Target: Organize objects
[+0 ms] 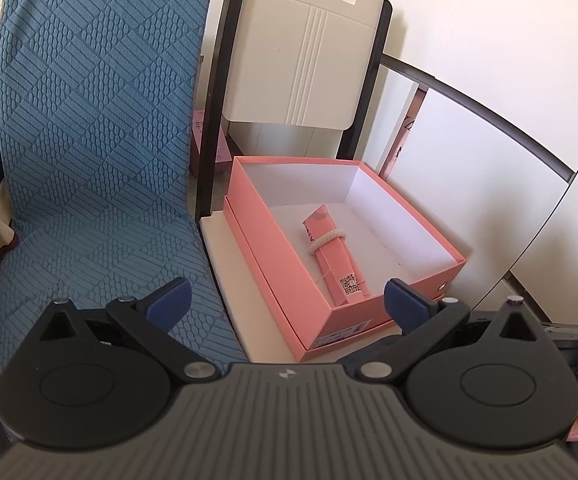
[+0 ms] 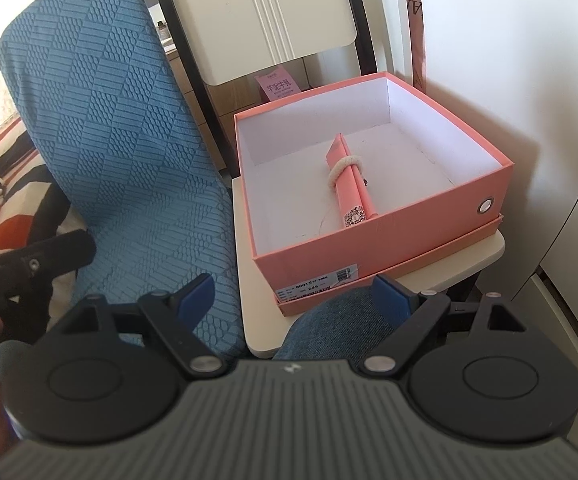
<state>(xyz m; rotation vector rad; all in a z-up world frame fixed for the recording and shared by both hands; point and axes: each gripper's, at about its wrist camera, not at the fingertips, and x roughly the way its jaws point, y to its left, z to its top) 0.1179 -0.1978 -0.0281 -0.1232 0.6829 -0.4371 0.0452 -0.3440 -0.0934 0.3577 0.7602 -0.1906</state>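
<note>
Both of my hand-held grippers, left hand-held gripper [image 1: 287, 300] and right hand-held gripper [image 2: 293, 294], hang spread and empty, so I should come down squarely over the pink rolled paper bundle [image 2: 349, 182] lying inside the open pink cardboard box [image 2: 441, 216].

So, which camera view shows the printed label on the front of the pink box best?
The right wrist view. There the label on the pink box faces the camera and its digits show. In the left wrist view the label is seen at a steep slant, partly in shadow, and cannot be read.
</note>
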